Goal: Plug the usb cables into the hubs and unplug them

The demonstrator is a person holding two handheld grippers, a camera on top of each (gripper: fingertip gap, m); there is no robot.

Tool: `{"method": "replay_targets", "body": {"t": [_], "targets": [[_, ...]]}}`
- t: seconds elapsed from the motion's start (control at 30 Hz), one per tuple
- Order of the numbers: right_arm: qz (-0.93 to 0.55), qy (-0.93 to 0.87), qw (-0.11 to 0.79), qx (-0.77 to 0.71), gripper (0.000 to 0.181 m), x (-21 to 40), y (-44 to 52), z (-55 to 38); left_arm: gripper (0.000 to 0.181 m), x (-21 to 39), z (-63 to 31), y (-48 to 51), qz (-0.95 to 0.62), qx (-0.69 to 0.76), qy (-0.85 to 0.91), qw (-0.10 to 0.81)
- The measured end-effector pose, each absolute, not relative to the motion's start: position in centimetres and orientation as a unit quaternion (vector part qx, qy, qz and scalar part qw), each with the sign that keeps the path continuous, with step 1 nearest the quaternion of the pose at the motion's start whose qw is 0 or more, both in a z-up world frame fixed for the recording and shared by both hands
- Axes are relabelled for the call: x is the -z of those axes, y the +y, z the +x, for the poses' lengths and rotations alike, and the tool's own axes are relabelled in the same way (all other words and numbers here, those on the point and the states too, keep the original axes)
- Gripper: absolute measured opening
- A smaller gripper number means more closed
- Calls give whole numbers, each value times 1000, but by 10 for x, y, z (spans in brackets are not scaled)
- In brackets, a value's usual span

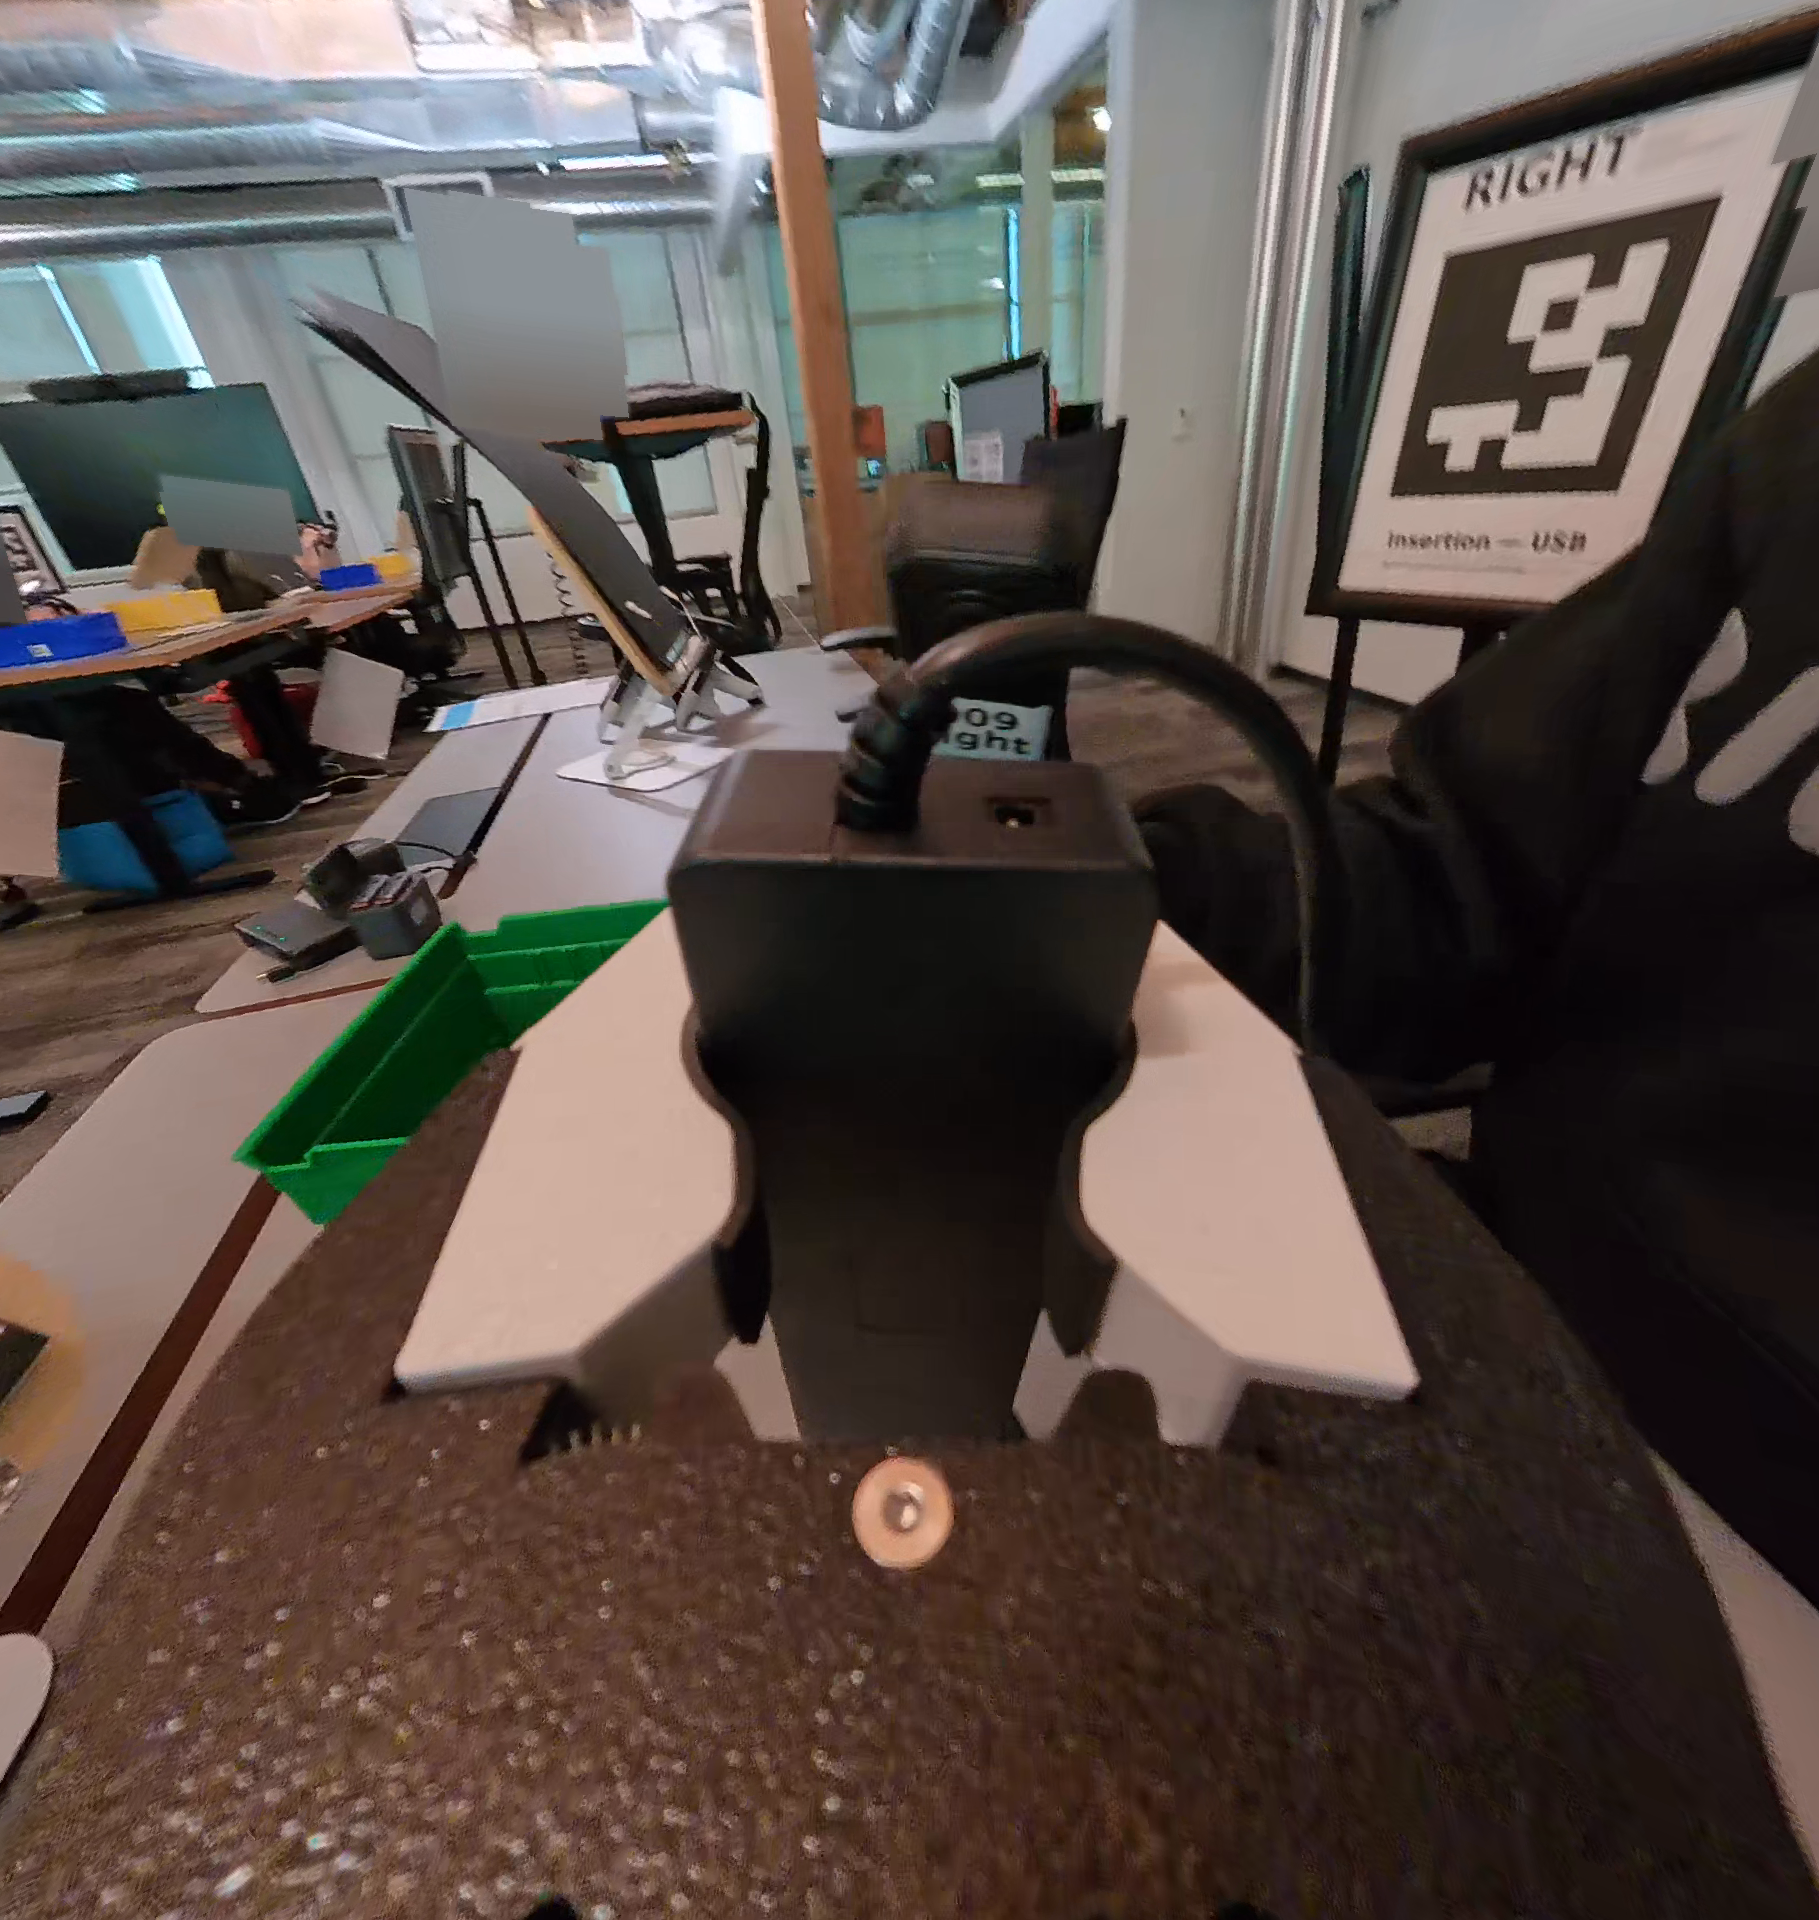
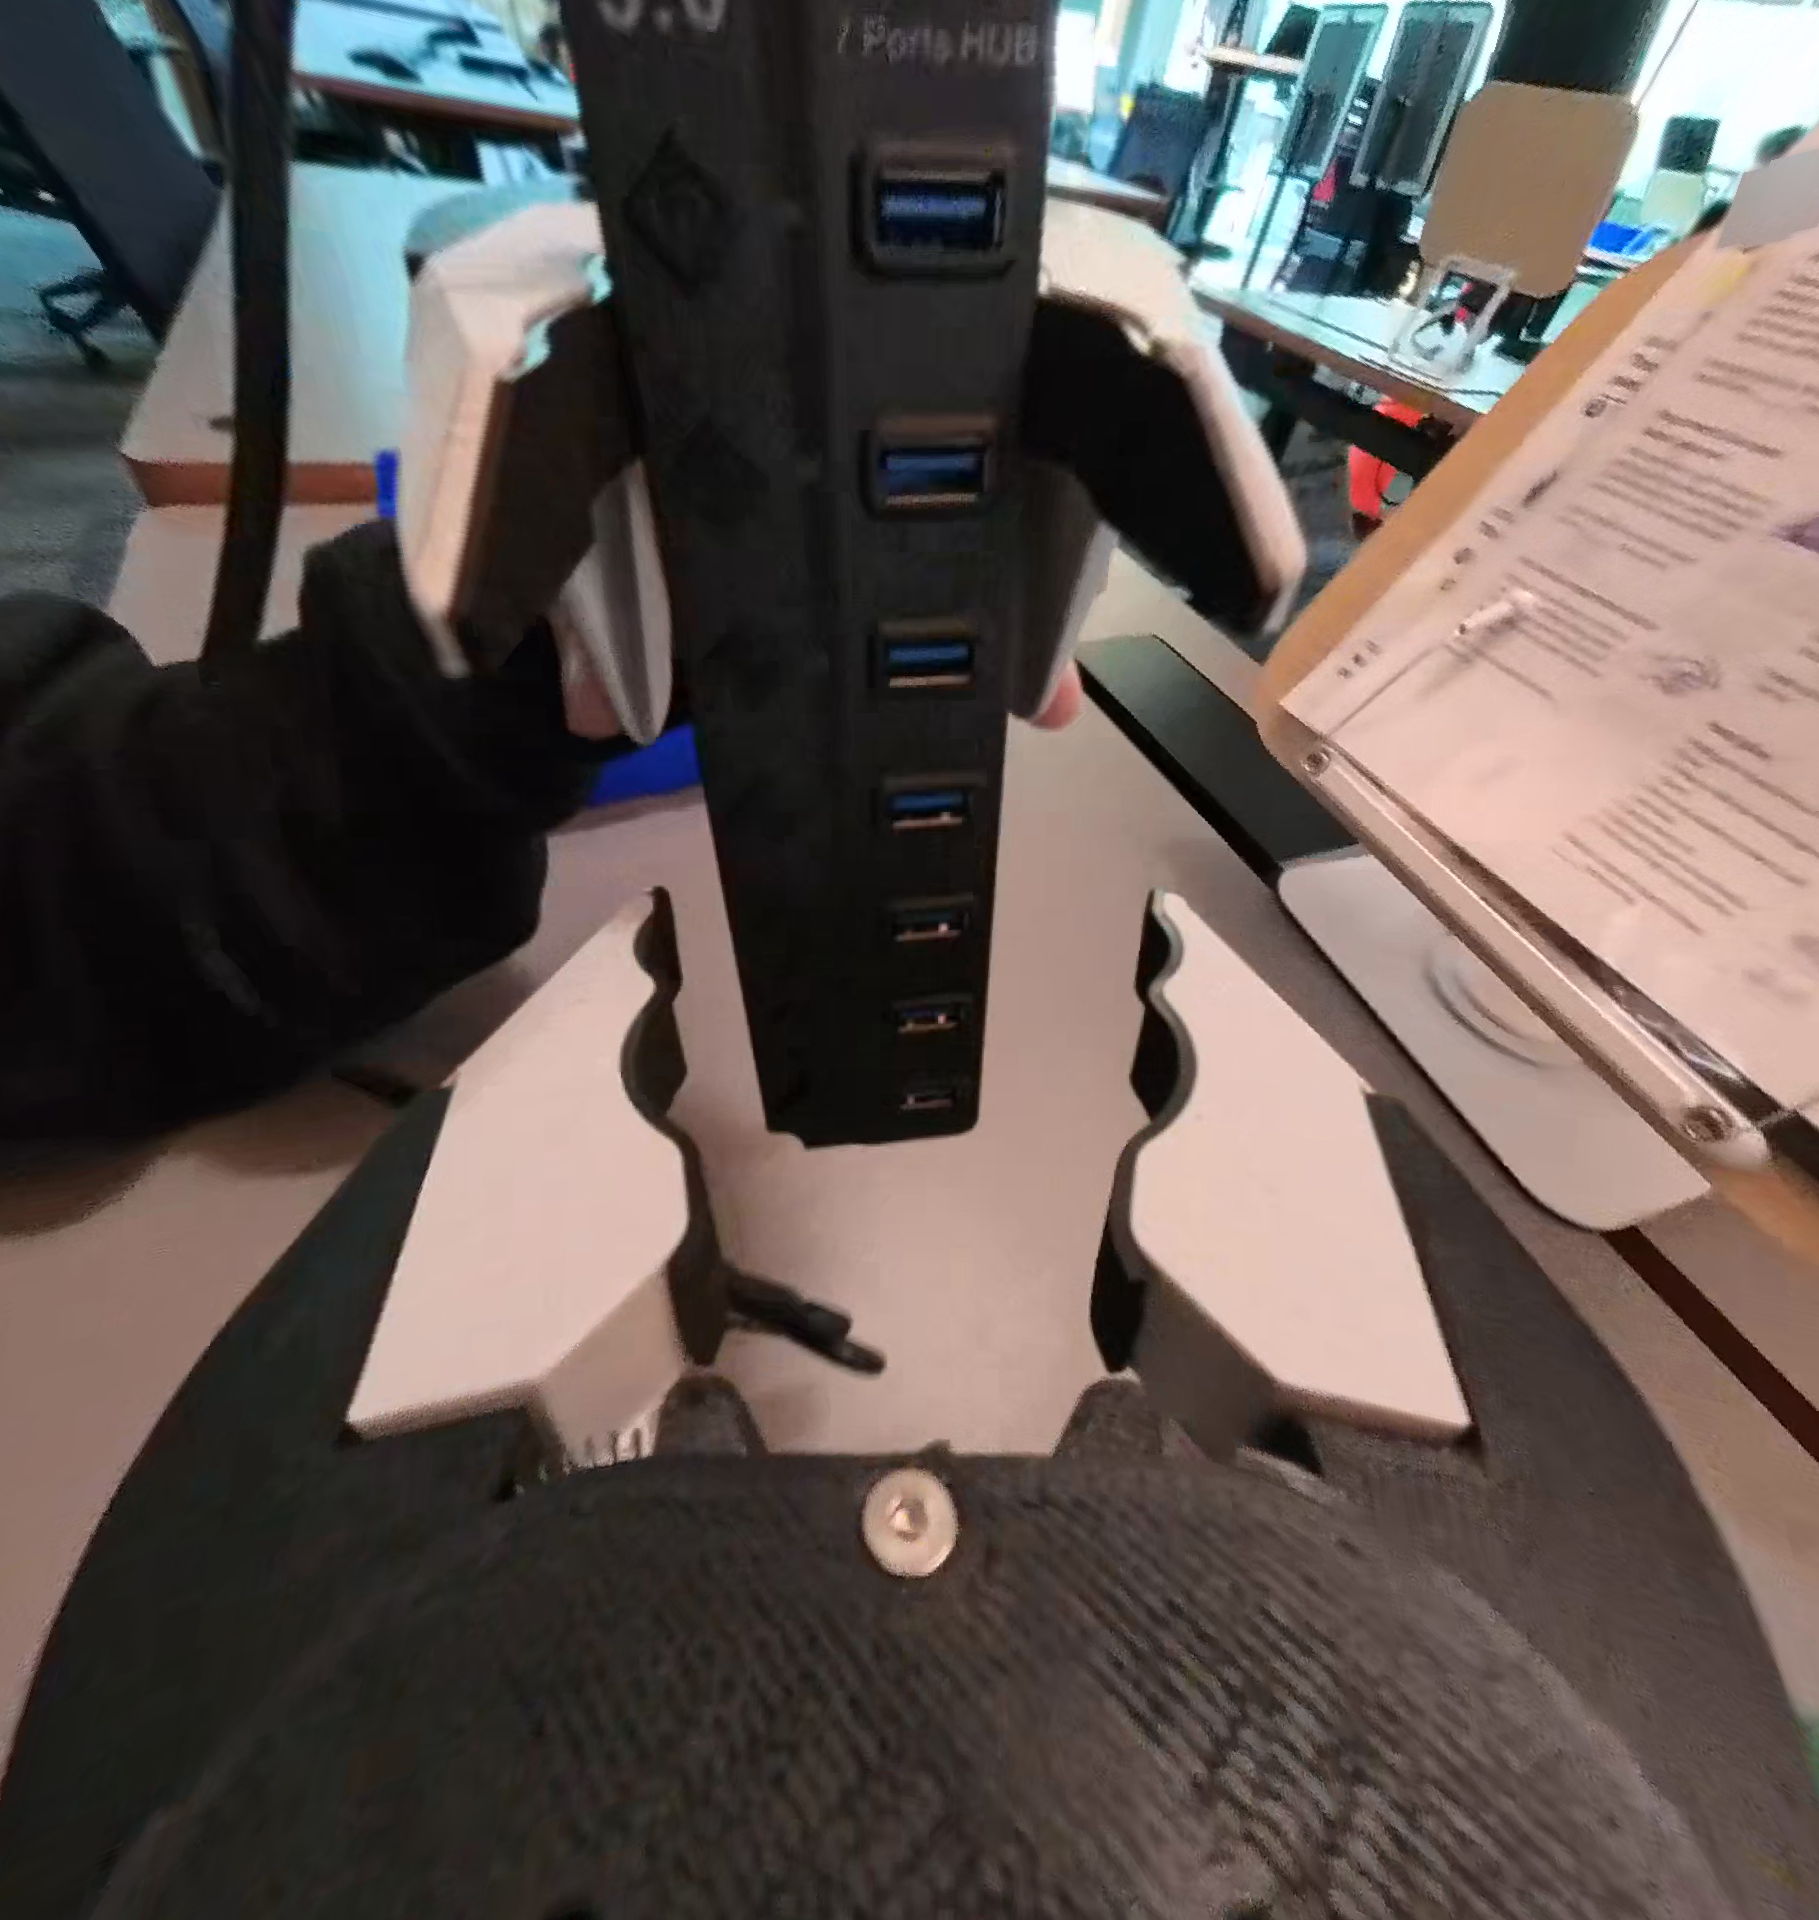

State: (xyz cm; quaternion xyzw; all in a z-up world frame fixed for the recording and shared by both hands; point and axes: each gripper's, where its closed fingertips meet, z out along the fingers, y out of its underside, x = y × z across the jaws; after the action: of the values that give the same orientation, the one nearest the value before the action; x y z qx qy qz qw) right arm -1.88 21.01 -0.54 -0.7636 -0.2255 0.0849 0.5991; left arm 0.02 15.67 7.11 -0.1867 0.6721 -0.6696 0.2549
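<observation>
The left gripper [image 1: 910, 1174] has a speckled black, rough-textured body with one round silver screw [image 1: 902, 1510] at its centre; its jaws are pale flat wedge-shaped plates lined with black wavy-edged pads. The right gripper [image 2: 910, 1132] is built alike, with its own silver screw [image 2: 909, 1524]. The person wears a black sleeve [image 1: 1570, 831] with pale markings.
</observation>
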Motion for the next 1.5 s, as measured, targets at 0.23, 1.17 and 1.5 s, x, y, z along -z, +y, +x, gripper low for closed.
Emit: {"method": "replay_targets", "body": {"t": [0.23,1.17,1.5], "targets": [[-729,-248,632,-80,52,-1,218,-37,61,-62,-5,149,-171,648,698,252],[-837,-125,370,385,52,-115,134,300,90,-90,4,223,-300,603,610,417],[-930,-194,67,304,51,66,107,346,89,-75,15,211,-301,587,637,398]]}}
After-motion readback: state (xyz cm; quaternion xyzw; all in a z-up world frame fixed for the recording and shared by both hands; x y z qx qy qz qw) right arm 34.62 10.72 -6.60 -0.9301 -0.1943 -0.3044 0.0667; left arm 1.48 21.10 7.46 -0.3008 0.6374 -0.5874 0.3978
